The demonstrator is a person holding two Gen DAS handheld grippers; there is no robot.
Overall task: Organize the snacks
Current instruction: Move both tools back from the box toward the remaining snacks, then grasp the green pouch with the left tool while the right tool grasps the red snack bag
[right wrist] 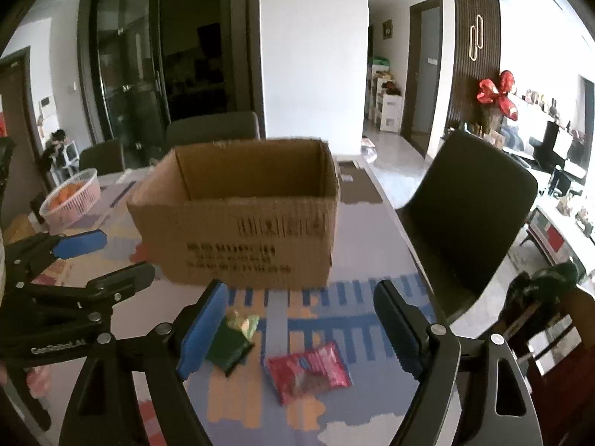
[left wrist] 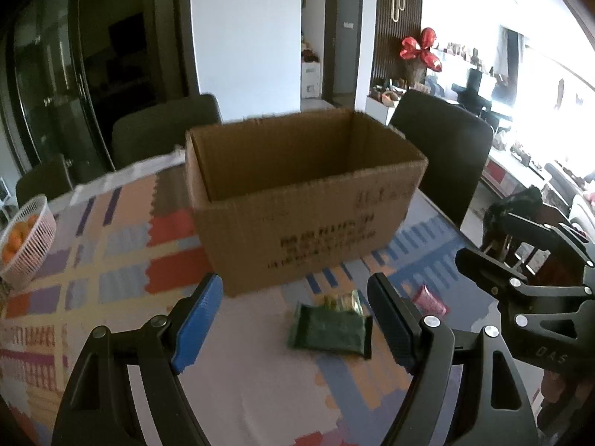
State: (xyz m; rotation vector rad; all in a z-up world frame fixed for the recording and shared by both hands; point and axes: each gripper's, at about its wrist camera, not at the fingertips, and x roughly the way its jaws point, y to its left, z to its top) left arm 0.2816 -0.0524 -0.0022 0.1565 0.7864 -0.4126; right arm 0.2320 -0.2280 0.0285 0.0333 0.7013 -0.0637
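Note:
An open cardboard box (left wrist: 297, 200) stands on the patterned tablecloth (left wrist: 111, 252); it also shows in the right wrist view (right wrist: 238, 230). In front of it lie a dark green snack packet (left wrist: 331, 329), a yellow-green packet (left wrist: 340, 301) behind it, and a red-pink packet (left wrist: 429, 301). In the right wrist view the green packet (right wrist: 228, 347) and the red packet (right wrist: 308, 371) lie below my fingers. My left gripper (left wrist: 297, 319) is open above the green packet. My right gripper (right wrist: 301, 327) is open above the red packet. Both are empty.
A pink basket of oranges (left wrist: 26, 241) sits at the table's left edge, also in the right wrist view (right wrist: 72, 197). Dark chairs (left wrist: 442, 152) stand behind and right of the table (right wrist: 468, 223). The right gripper's body (left wrist: 528, 297) shows beside the left one.

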